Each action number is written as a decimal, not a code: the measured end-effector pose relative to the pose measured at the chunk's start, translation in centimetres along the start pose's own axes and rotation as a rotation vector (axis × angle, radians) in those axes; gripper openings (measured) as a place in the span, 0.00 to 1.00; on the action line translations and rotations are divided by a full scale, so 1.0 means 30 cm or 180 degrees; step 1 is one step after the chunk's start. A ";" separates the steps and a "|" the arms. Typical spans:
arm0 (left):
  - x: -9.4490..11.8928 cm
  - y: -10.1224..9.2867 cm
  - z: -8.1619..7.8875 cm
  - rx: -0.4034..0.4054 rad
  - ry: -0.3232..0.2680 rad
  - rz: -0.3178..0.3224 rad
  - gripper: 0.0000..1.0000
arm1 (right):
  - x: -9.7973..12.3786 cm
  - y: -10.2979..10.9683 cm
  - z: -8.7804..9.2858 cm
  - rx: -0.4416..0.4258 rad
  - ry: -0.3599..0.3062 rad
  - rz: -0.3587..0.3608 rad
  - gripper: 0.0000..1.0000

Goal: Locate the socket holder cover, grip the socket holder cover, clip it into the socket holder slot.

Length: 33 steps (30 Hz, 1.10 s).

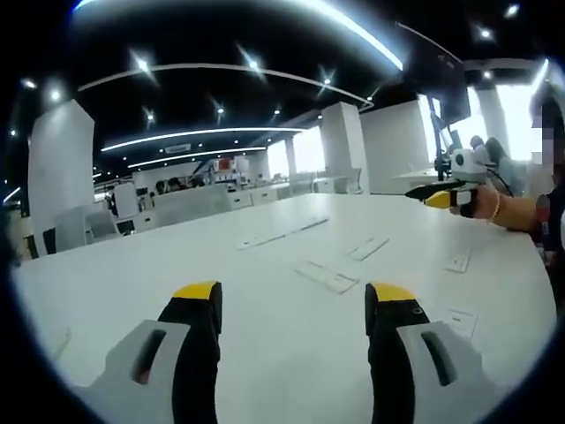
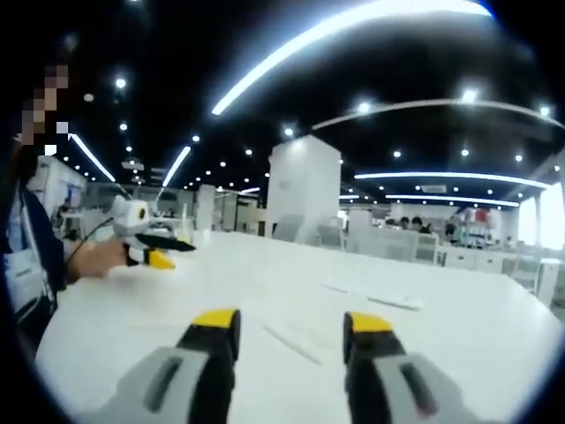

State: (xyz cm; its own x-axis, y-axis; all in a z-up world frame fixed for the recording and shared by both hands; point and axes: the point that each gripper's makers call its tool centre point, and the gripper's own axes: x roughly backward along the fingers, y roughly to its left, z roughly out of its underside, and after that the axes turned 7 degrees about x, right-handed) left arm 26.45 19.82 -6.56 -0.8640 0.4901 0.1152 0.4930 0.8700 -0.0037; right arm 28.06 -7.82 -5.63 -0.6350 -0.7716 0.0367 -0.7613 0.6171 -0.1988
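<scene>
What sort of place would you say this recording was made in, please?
Probably a large open-plan office or showroom: a long white table bearing flat white parts, white square pillars, curved ceiling light strips, and more desks with people behind.

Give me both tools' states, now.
Left tool: open, holding nothing, above the white table.
Right tool: open, holding nothing.

A white table point(image 1: 265, 291) stands among white pillars point(image 2: 303, 185) under ceiling light strips point(image 2: 353, 22).
</scene>
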 end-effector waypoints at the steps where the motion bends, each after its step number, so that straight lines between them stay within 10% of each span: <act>1: 0.000 0.000 0.001 0.0001 0.0004 0.0000 0.66 | 0.000 0.000 0.000 0.0005 0.0000 0.0004 0.46; 16: 0.005 -0.001 -0.003 -0.0022 0.0004 -0.0002 0.66 | 0.009 -0.005 -0.001 0.0040 -0.0014 -0.0043 0.40; 33: 0.016 0.015 -0.020 0.0049 -0.0050 -0.0041 0.66 | 0.016 0.093 -0.059 0.0153 0.0184 -0.0638 0.45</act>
State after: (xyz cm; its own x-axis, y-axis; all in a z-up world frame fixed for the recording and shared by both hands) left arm 26.32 20.43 -5.90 -0.8719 0.4794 0.0997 0.4802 0.8770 -0.0177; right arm 25.40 -6.20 -4.43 -0.4790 -0.8672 0.1359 -0.8669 0.4431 -0.2284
